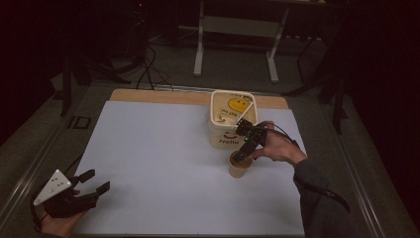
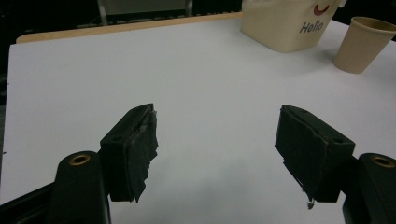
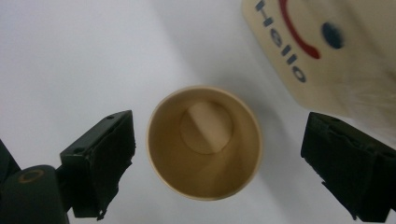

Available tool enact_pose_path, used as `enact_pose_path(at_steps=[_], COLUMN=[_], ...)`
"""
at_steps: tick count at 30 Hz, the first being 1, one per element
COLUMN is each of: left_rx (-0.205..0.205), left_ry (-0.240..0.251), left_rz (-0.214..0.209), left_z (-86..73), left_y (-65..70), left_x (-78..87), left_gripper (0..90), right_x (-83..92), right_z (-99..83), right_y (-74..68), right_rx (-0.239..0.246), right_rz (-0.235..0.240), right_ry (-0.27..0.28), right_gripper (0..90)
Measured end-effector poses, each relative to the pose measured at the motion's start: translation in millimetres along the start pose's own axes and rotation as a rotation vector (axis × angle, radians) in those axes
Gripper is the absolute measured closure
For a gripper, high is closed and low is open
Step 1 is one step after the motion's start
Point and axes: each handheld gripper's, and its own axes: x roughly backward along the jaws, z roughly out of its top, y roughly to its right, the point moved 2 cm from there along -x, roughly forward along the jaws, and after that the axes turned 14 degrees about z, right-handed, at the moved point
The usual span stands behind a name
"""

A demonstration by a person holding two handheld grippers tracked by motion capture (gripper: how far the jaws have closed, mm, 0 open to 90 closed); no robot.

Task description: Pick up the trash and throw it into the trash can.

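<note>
— Two grippers are at work, so where does each stand relative to the paper cup?

— The right gripper hangs directly over the cup, pointing down into its mouth. In the right gripper view the cup sits between the two black jaws, which are spread wide, each clear of the rim with white showing on both sides. Nothing is pinched. The cup is upright and its brown inside and round bottom are bare.

— And the left gripper?

— The left gripper is well apart from the cup, far off at the near left corner of the white sheet. It rests in the person's hand with the grey three-cornered plate on top. Its jaws are also parted wide; the left gripper view shows only white sheet between them, and the cup stands far off at the upper right.

— What stands next to the cup?

— A cream tub with "Hello" and a red smile printed on its side stands just behind the cup, on the far side from the person. From above, the tub is open at the top, with a yellow shape and a thin white stick inside. In the right gripper view its printed wall lies just beyond the cup's rim; whether the two touch cannot be told.

— And under the cup?

— The white sheet, which covers most of a wooden table whose bare edge shows beyond the tub.
</note>
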Motion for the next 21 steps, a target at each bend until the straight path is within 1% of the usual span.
enact_pose_path(at_steps=[9,12,15,17,21], left_rx=[0.000,-0.001,0.000,-0.001,0.000], left_ry=[0.000,0.001,0.000,0.001,0.000], left_rz=[0.000,0.001,0.001,0.001,0.001], left_z=[-0.1,0.0,0.0,0.0,-0.2], left_y=[-0.2,-0.3,-0.3,-0.3,-0.3], left_x=[0.2,0.3,0.3,0.3,0.3], left_gripper=[29.4,29.4,29.4,29.4,29.4], right_x=[-13.9,-15.8,-19.2,-21.0,-24.0], right_z=[-4.4,-5.1,-5.9,-6.3,-7.1], right_y=[0.7,0.9,1.8,2.3,2.1], right_rx=[-0.003,-0.010,-0.011,-0.004,-0.011], right_rz=[0.014,0.015,0.015,0.014,0.019], right_ry=[-0.023,-0.027,-0.035,-0.042,-0.053], right_gripper=[9.5,9.5,9.5,9.5,9.5])
